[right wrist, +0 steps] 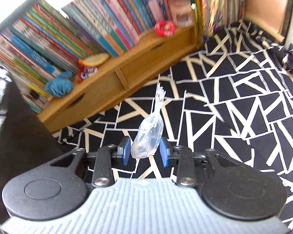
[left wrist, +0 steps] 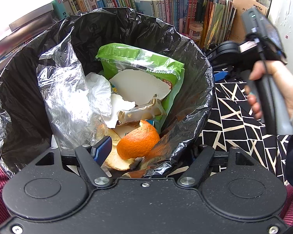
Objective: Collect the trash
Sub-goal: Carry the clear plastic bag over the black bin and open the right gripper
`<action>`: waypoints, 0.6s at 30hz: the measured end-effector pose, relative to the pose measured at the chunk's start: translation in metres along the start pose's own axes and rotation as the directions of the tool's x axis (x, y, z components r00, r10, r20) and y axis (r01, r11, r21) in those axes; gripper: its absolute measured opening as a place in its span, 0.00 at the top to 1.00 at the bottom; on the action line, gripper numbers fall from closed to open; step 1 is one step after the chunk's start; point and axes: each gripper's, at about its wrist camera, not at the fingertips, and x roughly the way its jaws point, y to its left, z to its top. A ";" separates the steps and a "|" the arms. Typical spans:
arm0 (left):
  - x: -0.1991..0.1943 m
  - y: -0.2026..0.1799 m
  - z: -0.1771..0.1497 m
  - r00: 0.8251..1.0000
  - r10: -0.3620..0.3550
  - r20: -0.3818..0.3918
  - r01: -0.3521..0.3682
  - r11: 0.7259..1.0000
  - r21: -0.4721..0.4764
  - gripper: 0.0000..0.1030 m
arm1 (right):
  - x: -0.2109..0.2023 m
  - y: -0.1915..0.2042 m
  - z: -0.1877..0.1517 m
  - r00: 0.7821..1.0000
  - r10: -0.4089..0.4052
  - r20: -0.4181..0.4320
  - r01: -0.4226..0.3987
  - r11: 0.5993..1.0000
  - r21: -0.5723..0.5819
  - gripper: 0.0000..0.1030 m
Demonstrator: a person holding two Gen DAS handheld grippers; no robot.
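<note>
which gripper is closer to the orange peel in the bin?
Left. The left gripper sits at the rim of the bin liner, the orange peel right between its fingers. The right gripper is off over the patterned cloth, holding a clear plastic scrap.

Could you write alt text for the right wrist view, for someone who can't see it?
The right tool pinches a crumpled clear plastic wrapper above a black-and-white patterned cloth. Behind stands a wooden shelf of colourful books, slightly blurred.

The bin bag is thin, shiny black plastic, all crinkly. The orange peel looks bumpy, and the wrapper is clear, glossy plastic. The shelf is smooth wood, and the cloth looks soft and matt.
</note>
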 end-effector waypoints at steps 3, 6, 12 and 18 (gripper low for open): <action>0.000 0.000 0.000 1.000 0.003 0.003 -0.003 1.000 0.004 0.30 | -0.025 -0.002 0.000 0.997 0.039 0.065 -0.041 0.999 0.030 0.63; -0.001 -0.001 -0.002 1.000 0.004 0.006 -0.004 1.000 0.007 0.30 | -0.050 -0.001 0.000 0.987 0.070 0.142 -0.074 0.997 0.023 0.63; -0.005 0.000 -0.003 1.000 0.002 0.018 -0.002 1.000 0.008 0.30 | -0.089 0.014 0.002 0.931 0.235 0.279 -0.209 0.971 -0.117 0.63; -0.009 0.001 -0.004 1.000 -0.002 0.027 0.002 1.000 0.005 0.30 | -0.120 0.042 -0.006 0.859 0.402 0.317 -0.316 0.904 -0.289 0.62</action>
